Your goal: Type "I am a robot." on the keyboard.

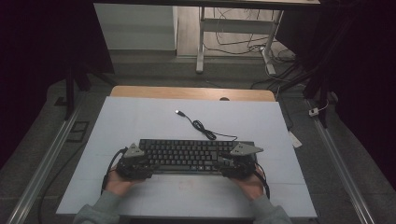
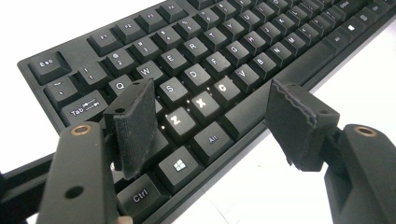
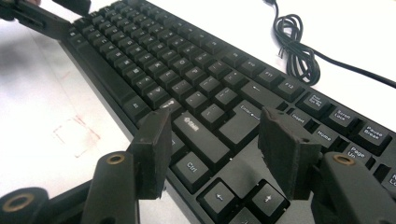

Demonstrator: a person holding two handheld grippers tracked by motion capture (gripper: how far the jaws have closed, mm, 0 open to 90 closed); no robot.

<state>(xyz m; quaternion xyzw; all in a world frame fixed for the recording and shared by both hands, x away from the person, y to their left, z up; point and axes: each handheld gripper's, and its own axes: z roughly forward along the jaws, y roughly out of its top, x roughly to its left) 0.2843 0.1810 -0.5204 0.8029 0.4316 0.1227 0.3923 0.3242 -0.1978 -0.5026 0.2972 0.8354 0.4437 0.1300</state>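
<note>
Grey sleeves (image 1: 100, 207); black hand-held gripper (image 1: 133, 165) with grey three-cornered plate (image 1: 134, 150).

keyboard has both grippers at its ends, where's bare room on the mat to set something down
Free: the white mat beyond the keyboard, left of the coiled cable; the near strip between the hands; the mat's far right corner. Crowded: both keyboard ends, where the left gripper and right gripper stand open.

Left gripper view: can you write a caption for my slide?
Open left tool hovering over the black keyboard near its lit Z, X and C keys.
</note>
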